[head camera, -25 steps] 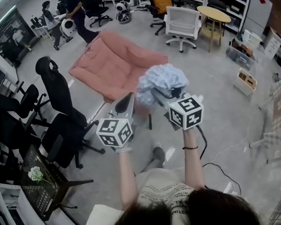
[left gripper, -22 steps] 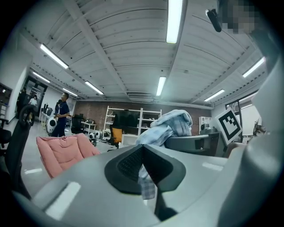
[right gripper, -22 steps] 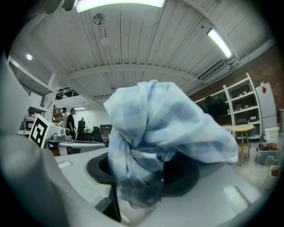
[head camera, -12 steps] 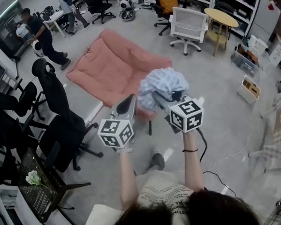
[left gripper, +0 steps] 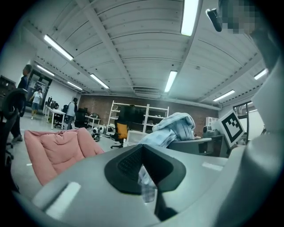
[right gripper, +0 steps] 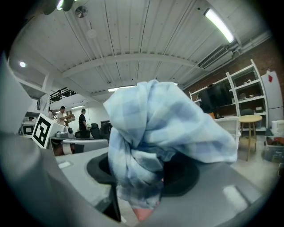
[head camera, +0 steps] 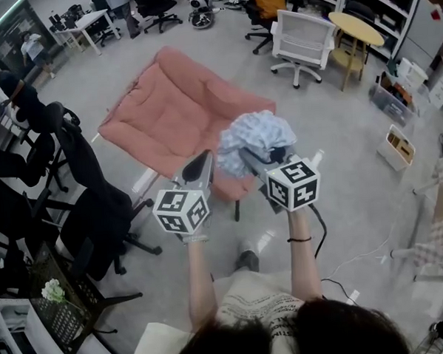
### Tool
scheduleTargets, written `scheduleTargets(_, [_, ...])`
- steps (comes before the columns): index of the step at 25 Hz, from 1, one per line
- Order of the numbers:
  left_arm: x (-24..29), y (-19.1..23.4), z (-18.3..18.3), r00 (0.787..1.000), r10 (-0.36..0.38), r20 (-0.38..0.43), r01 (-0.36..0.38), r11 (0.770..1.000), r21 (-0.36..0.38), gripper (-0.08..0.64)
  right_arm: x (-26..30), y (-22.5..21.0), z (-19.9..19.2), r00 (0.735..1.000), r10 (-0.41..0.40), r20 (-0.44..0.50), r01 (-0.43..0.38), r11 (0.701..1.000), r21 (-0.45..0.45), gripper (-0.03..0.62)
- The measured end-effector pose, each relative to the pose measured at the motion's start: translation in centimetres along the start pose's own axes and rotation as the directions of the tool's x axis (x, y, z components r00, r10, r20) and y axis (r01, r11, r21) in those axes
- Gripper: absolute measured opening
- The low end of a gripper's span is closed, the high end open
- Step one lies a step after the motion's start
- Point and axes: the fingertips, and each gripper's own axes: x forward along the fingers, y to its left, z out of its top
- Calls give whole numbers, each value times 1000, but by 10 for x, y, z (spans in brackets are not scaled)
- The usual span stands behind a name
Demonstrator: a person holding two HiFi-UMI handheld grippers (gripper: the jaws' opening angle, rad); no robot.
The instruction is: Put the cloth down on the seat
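Observation:
A bunched pale blue checked cloth sits in my right gripper, whose jaws are shut on it; in the right gripper view the cloth fills the middle and hides the fingertips of that gripper. My left gripper is held beside it, jaws shut; a sliver of pale checked fabric shows in the slit below its pads, and I cannot tell whether it is pinched. The seat is a wide pink cushioned chair on the floor just beyond both grippers, with the seat low at left in the left gripper view.
Black office chairs stand to the left and a wire side table with a white flower at lower left. A white chair and a round wooden table stand at the back right. A cable runs over the floor.
Both grippers keep their pose and the cloth stays held. The view has drifted a little, so the pink seat sits slightly nearer. People in the background have walked off to the left.

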Motion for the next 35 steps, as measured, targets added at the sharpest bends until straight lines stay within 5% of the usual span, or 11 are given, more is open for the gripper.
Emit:
scheduleTargets(17, [93,52,3,998,42,-36,-43,999,-22,5,81,-78,13,999,33,-39,-32,998,47,242])
scheduleTargets(35, [213,73,22,967,253,12,-251,964,-88,5,164,-175,51,950,273,-149,-282,959,-40,242])
